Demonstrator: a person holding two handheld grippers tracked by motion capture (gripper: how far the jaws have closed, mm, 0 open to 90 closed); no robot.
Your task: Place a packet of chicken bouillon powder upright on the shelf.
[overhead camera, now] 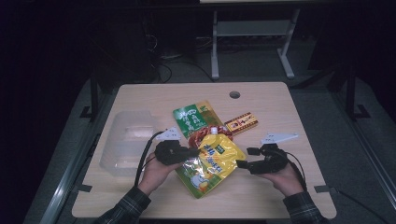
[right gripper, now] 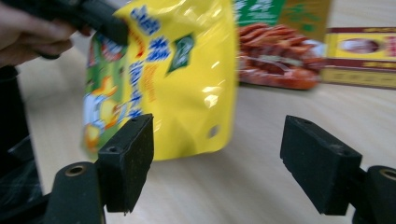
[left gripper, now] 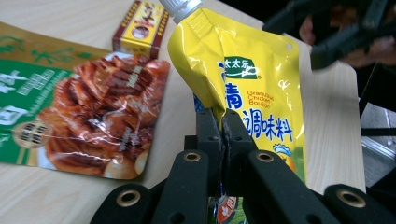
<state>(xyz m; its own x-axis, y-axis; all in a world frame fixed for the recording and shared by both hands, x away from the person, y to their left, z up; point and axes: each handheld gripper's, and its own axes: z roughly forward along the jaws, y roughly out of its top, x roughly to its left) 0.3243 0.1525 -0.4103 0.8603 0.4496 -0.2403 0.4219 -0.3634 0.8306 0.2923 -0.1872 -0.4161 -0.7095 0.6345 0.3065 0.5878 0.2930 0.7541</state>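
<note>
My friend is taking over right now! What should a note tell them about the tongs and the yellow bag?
Left tongs: shut on the edge of the yellow pouch, holding it up off the table.
Right tongs: open, close to the pouch's other edge, not touching it.
Nearby: red snack pack on the green packet, small box, all lying flat. Clear tub at the table's left.
Done: pouch lifted.
Left: probably grip with the right tongs too, then move the pouch; where it goes cannot be told.
</note>
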